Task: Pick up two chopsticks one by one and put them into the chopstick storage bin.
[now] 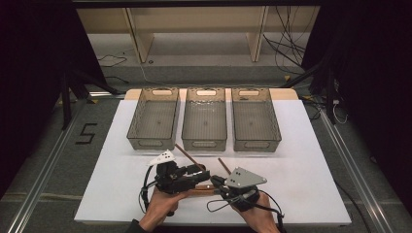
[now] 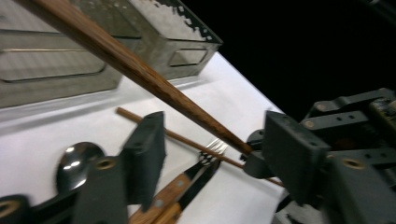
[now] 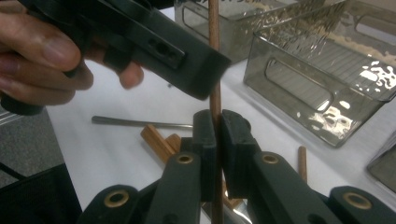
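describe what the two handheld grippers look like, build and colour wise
Both are black, blocky two-jaw tools. The left gripper carries a white triangular plate, the right gripper a grey one dotted with small holes. Brass-coloured pivot pins sit at the jaw bases, and black cables loop from each.

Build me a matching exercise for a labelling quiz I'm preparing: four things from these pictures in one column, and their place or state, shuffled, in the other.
Things:
1. right gripper
2. left gripper
3. spoon
4. middle bin

Place or state:
A. jaws apart, with the chopstick passing between them
B. stands between two other bins at the far side of the table
C. jaws clamped on the chopstick
D. lies on the white table near a fork

Pairs: 1-C, 2-A, 3-D, 4-B
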Demonstrator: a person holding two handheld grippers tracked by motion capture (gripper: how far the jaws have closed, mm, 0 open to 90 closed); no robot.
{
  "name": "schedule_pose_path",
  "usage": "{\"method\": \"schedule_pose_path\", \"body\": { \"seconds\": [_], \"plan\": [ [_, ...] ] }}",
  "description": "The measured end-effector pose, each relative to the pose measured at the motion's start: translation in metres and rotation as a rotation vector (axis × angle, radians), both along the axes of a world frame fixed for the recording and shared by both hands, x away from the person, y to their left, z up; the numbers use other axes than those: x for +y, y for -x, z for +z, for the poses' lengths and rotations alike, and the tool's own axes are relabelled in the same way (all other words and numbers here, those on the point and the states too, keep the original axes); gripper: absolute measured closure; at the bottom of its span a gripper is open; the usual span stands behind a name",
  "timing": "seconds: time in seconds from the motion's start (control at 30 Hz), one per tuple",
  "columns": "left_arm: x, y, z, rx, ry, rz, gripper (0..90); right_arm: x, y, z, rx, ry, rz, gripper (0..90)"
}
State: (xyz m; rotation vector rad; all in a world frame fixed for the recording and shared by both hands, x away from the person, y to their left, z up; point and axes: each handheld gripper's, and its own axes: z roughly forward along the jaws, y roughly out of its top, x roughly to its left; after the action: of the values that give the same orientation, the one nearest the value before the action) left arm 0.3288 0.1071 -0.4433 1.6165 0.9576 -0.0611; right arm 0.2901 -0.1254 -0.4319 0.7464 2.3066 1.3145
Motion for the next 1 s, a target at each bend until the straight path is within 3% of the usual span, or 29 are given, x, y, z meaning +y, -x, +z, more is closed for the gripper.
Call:
{"method": "schedule_pose_path", "body": {
  "seconds": [0.1, 0.5, 0.83, 0.93, 1.0],
  "plan": [
    [-0.002, -0.002, -0.001, 0.023, 0.044, -0.031, 50.6, 0.001, 0.001, 0.001, -0.008, -0.011, 0.007, 85.4],
    [0.001, -0.006, 0.0, 0.048, 0.116, -0.059, 69.2, 0.0, 0.004, 0.002, -0.029, -0.042, 0.017, 85.4],
    [0.003, -0.007, 0.003, 0.078, 0.182, -0.131, 83.6, -0.001, 0.005, -0.002, -0.03, -0.077, 0.03, 84.4],
    [0.004, -0.007, 0.005, 0.06, 0.172, -0.144, 84.1, -0.002, 0.006, -0.001, -0.029, -0.084, 0.023, 77.7],
    [0.009, -0.009, 0.009, 0.041, 0.161, -0.139, 84.2, -0.005, 0.006, 0.0, -0.026, -0.087, 0.019, 66.0]
  ]
}}
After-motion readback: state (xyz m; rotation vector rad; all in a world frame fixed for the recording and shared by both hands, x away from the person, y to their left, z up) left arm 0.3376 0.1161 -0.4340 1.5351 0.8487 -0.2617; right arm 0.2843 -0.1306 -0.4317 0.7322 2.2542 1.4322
